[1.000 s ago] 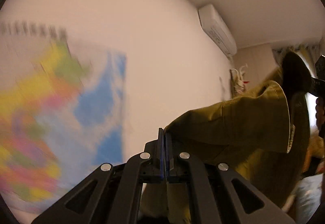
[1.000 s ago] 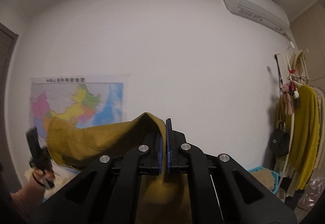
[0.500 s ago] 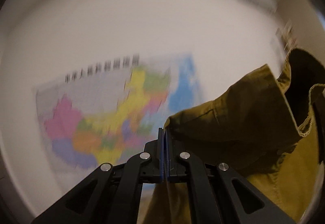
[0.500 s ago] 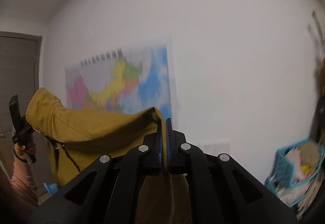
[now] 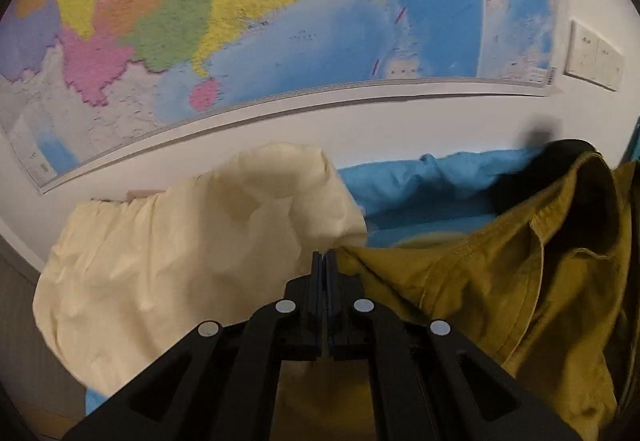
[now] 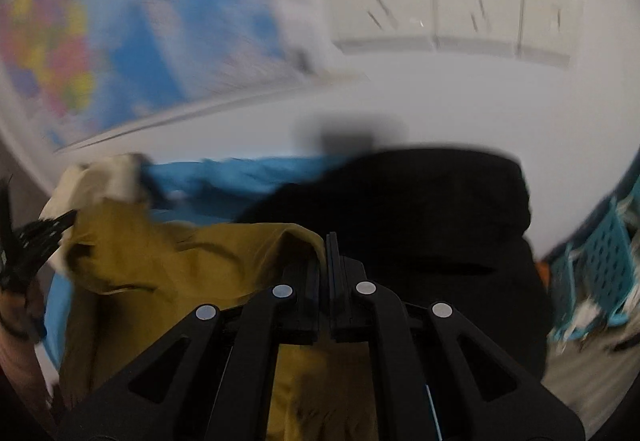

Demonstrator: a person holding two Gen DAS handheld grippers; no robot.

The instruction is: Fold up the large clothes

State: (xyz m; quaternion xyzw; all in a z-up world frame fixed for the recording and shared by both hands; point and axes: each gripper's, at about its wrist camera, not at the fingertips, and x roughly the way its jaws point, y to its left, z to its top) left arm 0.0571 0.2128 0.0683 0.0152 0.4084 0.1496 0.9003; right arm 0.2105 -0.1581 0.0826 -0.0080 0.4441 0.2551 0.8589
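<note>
Both tools dropped; mustard garment point(image 5: 472, 289) clamped between.

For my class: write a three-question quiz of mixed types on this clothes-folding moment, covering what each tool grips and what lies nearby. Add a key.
1. True or false: both the left tool and the right tool are shut on the mustard garment.
2. What hangs on the wall behind the bed? A) mirror B) map C) clock
3. Fill in: the cream bundle lies to the ____ of the mustard garment in the left wrist view.

Key: 1 true; 2 B; 3 left
</note>
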